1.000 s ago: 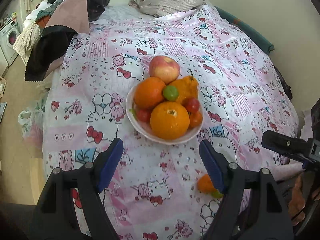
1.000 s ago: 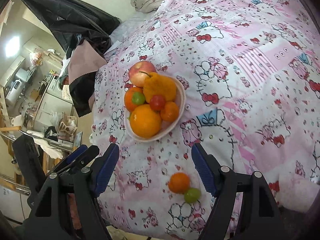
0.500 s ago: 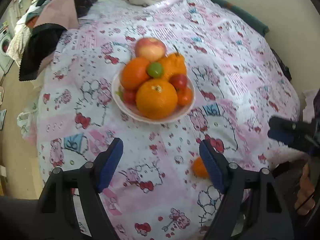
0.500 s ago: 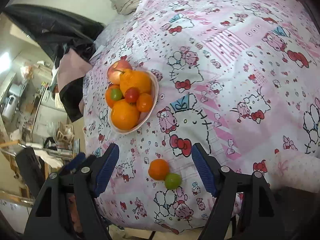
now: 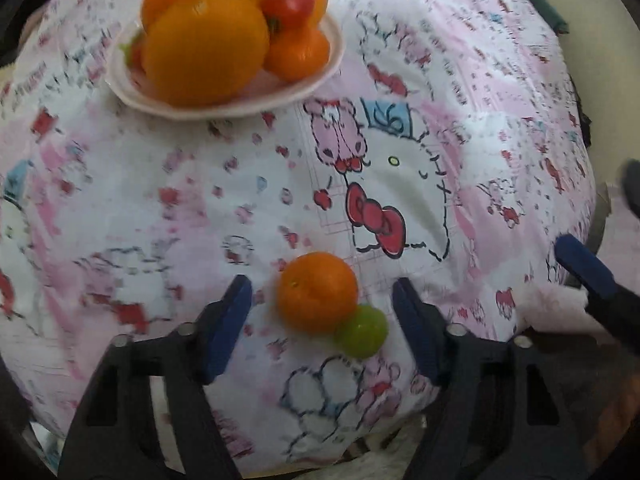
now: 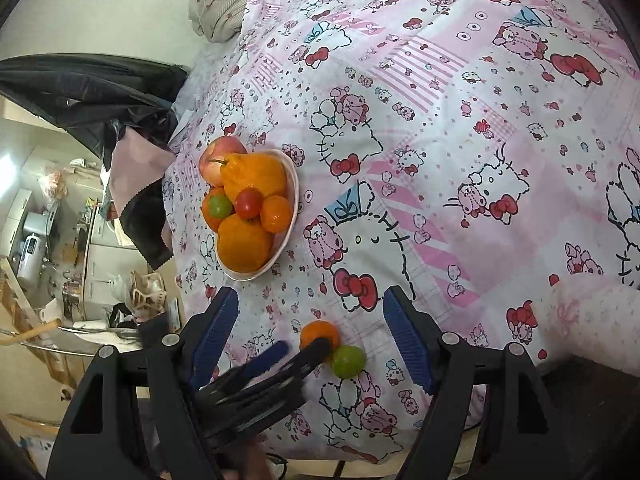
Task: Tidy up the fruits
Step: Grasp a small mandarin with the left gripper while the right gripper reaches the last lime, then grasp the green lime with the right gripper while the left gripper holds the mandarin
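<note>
A small orange point(image 5: 317, 291) lies on the pink patterned cloth point(image 5: 400, 184) near its front edge, touching a small green fruit point(image 5: 362, 335). My left gripper point(image 5: 322, 320) is open, its blue fingers either side of the orange, apart from it. In the right wrist view the left gripper point(image 6: 304, 352) reaches the orange point(image 6: 319, 331) beside the green fruit point(image 6: 349, 361). My right gripper point(image 6: 310, 336) is open and empty, above them. A pink plate point(image 5: 320, 76) holds oranges, an apple, red and green fruits; it also shows in the right wrist view point(image 6: 294, 188).
The cloth's front edge drops off just below the two loose fruits. Dark and pink clothes point(image 6: 120, 128) hang at the far left edge. A folded blanket point(image 6: 222, 0) lies at the back. A wall point(image 5: 592, 40) runs along the right.
My left gripper has moved forward and down to the right, and now has the loose orange between its open fingers. The right gripper has drawn back and up.
</note>
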A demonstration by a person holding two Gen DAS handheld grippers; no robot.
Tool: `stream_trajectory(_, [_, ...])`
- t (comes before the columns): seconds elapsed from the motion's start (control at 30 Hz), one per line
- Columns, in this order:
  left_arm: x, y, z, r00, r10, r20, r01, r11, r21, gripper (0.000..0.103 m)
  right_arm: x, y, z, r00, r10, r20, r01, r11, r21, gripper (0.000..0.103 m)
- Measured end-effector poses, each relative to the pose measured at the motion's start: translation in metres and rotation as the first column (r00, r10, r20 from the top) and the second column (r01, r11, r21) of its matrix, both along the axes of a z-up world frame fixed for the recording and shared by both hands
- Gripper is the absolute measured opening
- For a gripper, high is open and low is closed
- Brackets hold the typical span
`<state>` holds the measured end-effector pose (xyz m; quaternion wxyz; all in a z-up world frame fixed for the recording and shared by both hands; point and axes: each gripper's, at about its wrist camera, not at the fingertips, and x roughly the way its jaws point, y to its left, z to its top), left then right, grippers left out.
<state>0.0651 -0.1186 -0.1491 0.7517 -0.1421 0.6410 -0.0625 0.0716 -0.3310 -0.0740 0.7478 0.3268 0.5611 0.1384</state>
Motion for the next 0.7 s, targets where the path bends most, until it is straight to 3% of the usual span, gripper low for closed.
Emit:
stream_trajectory(0.03, [0.002, -0.004, -0.005, 1.000, -0.009, -0.009, 0.009, 1.000, 0.020, 0.037, 0.000, -0.001, -0.001, 1.000, -0.002, -0.004, 0.002, 1.000, 0.001, 0.078])
stream_trajectory(0.2, [-0.002, 0.007, 0.013, 0.999, -0.039, 0.018, 0.038, 0.999, 0.037, 0.036, 0.002, 0.002, -0.004, 1.000, 0.009, -0.017, -0.009, 1.000, -0.017, 0.078])
stream_trajectory(0.43, [-0.006, 0.064, 0.072, 0.990, -0.086, 0.108, 0.072, 0.989, 0.128, 0.036, 0.004, 0.044, -0.031, 0.976, 0.170, -0.134, -0.188, 0.973, -0.133, 0.077])
stream_trajectory(0.6, [-0.010, 0.104, 0.090, 0.986, -0.063, 0.155, 0.035, 0.984, 0.176, 0.036, 0.000, 0.075, -0.057, 0.933, 0.283, -0.223, -0.328, 0.922, -0.203, 0.056])
stream_trajectory(0.7, [-0.013, 0.123, 0.088, 0.985, -0.026, 0.170, -0.001, 0.988, 0.155, 0.036, -0.002, 0.086, -0.075, 0.909, 0.306, -0.284, -0.367, 0.909, -0.196, 0.045])
